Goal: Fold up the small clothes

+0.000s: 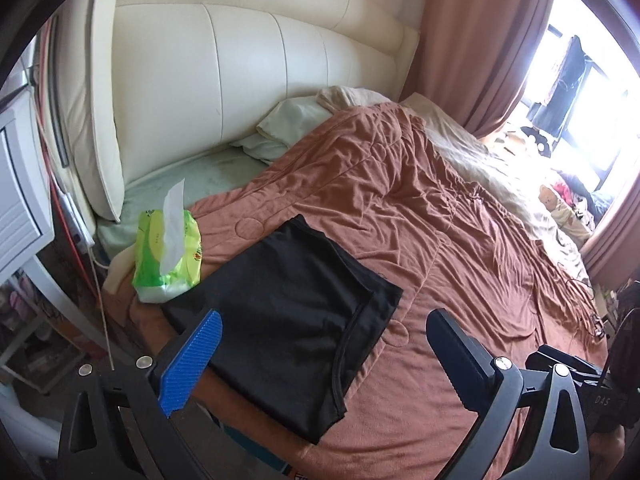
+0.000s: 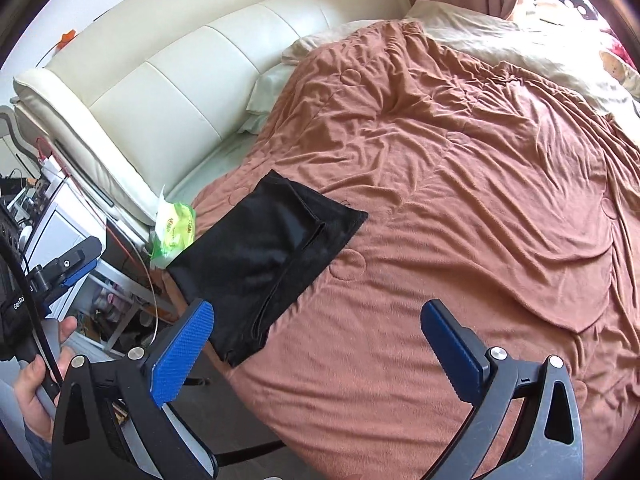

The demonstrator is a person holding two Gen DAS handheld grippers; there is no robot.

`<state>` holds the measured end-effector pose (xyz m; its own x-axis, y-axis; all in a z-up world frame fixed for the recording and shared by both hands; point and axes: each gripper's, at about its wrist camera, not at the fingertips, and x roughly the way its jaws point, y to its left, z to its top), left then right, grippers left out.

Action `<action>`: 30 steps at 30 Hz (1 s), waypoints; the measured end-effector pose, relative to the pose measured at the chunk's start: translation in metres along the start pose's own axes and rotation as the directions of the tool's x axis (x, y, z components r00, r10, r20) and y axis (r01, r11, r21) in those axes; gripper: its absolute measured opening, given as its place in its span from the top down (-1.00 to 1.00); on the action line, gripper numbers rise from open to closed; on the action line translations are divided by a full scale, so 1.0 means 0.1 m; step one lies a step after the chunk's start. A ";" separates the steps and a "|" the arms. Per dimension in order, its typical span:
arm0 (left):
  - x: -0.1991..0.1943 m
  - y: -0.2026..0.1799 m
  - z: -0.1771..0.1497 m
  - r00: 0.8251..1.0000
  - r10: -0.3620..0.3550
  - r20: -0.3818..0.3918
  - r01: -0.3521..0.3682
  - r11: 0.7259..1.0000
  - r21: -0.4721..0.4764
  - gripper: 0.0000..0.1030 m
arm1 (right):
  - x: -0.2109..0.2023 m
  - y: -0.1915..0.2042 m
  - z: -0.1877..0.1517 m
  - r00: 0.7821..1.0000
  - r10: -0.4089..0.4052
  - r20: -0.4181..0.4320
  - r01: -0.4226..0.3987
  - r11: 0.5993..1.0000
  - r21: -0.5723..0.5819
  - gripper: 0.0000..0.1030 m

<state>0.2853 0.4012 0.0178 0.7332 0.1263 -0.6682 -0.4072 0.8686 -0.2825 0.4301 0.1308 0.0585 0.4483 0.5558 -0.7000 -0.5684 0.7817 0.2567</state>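
A small black garment point(image 1: 288, 320) lies folded flat on the brown blanket point(image 1: 460, 240) near the bed's front left edge; it also shows in the right wrist view point(image 2: 264, 256). My left gripper point(image 1: 324, 328) is open and empty, held above the garment's near end. My right gripper point(image 2: 316, 320) is open and empty, above the blanket just right of the garment's near corner. The left gripper also shows at the far left of the right wrist view point(image 2: 76, 264), held in a hand.
A green tissue pack point(image 1: 168, 256) lies beside the garment's far left side, also seen in the right wrist view point(image 2: 174, 232). A cream headboard point(image 1: 248, 80) and pillows point(image 1: 288, 128) are behind. A white cabinet point(image 1: 20, 188) stands left of the bed. Curtains point(image 1: 480, 40) hang at the right.
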 end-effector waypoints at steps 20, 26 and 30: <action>-1.28 -0.88 -0.99 0.992 -0.089 0.091 0.079 0.991 0.110 -0.99 | -1.97 -0.38 -1.14 0.988 -0.066 0.143 0.074 0.996 -0.054 -1.00; -1.54 -1.03 -1.21 0.988 -0.097 0.119 0.078 0.984 0.158 -0.99 | -2.45 -0.42 -1.49 0.976 -0.098 0.192 0.113 0.991 -0.067 -1.00; -1.69 -1.13 -1.38 0.986 -0.110 0.123 0.086 0.979 0.184 -0.99 | -2.71 -0.42 -1.79 0.967 -0.129 0.219 0.150 0.985 -0.081 -1.00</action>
<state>0.1325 0.2160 0.0675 0.8348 0.0881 -0.5434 -0.2352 0.9496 -0.2073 0.2092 -0.1033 0.1181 0.6582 0.4985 -0.5642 -0.5487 0.8307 0.0938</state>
